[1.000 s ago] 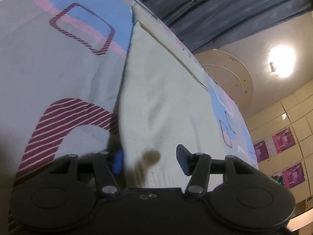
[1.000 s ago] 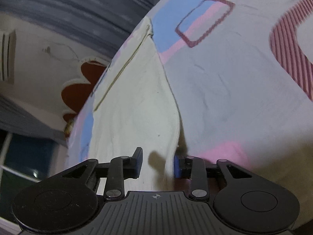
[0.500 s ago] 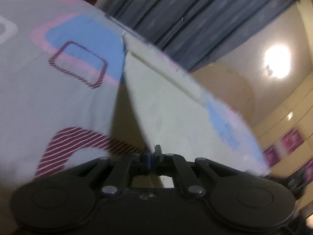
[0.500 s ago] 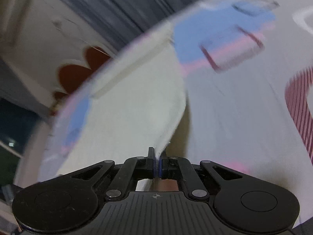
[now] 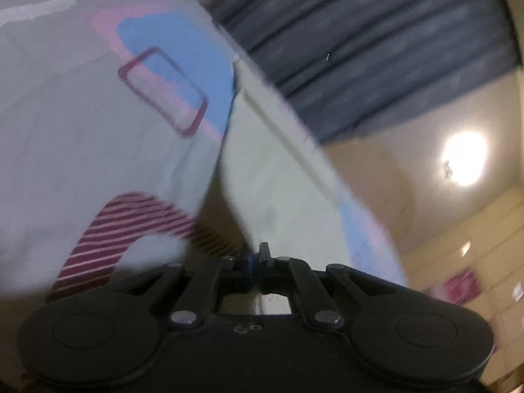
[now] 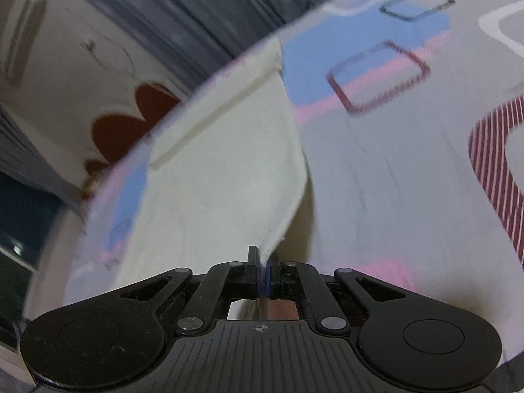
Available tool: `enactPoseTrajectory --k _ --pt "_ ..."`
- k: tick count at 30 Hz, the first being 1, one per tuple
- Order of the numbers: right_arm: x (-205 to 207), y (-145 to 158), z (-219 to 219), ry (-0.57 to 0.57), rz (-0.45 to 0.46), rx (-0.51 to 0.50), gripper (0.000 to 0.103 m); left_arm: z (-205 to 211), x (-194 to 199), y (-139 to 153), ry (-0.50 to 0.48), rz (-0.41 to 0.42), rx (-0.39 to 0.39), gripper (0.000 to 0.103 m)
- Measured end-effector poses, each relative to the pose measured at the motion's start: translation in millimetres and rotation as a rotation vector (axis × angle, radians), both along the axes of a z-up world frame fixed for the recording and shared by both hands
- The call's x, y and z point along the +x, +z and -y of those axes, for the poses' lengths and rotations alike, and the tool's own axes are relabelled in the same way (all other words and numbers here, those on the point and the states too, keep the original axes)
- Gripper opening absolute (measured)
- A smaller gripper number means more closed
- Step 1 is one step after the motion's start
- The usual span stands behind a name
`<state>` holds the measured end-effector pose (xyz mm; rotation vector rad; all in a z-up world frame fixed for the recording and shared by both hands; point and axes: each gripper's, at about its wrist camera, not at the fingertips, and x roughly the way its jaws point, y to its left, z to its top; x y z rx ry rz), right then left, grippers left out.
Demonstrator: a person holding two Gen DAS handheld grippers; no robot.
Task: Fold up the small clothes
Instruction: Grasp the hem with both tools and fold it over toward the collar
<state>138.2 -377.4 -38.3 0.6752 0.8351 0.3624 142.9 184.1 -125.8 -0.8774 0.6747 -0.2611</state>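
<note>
A small cream-white garment lies on a patterned bedsheet, stretching away toward its far hem. My left gripper is shut on the garment's near left corner, which is raised off the sheet. In the right wrist view the same cream garment fills the middle. Its near right corner is pinched in my right gripper, shut and lifted, with shadow under the raised edge. A seam or band runs across the garment's far end.
The bedsheet is grey with blue, pink and maroon striped shapes. Dark grey curtains hang behind the bed's far edge. A bright ceiling lamp shines at right. A dark red shape shows beyond the bed at left.
Both grippers went from open around the garment's near corners to shut on them. Both corners have since lifted off the sheet, and the views tilted upward.
</note>
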Motion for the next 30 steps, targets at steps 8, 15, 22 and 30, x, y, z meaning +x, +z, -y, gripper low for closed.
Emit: enactPoseTrajectory --k 8,15,22,30 --pt "45.4 58.8 -4.6 -0.039 0.153 0.061 0.002 -0.9 60.6 42.3 0.063 0.101 -0.138 0.002" --pt "151.7 76.0 0.3 -0.080 0.171 0.094 0.002 -2.8 180.6 69.1 0.106 0.139 -0.148 0.002" --pt "285.5 41.4 5.8 -0.067 0.129 0.093 0.002 3.9 297.9 51.7 0.109 0.079 -0.102 0.002" --pt "378.5 -29.5 -1.5 -0.045 0.001 0.064 0.002 -6.5 362.7 1.3 0.140 -0.048 -0.087 0.002"
